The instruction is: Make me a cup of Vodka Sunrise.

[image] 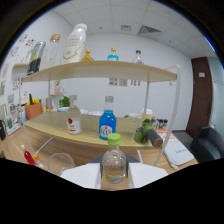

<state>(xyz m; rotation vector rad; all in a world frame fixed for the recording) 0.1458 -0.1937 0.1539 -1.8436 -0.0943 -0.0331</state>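
Both gripper (114, 179) fingers clamped on green-capped bottle (114, 162)

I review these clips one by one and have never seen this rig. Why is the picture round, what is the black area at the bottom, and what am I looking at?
The camera rides on hand-held tongs and looks forward through a wide-angle lens, hence the round view. The black area is the tool's body. A small clear bottle with a green cap stands between the two pale fingers; whether they press it is unclear. Beyond it, a wooden two-tier shelf carries a blue bottle, a clear bottle with a red label and more bottles on the upper tier. An empty glass sits near the tongs.
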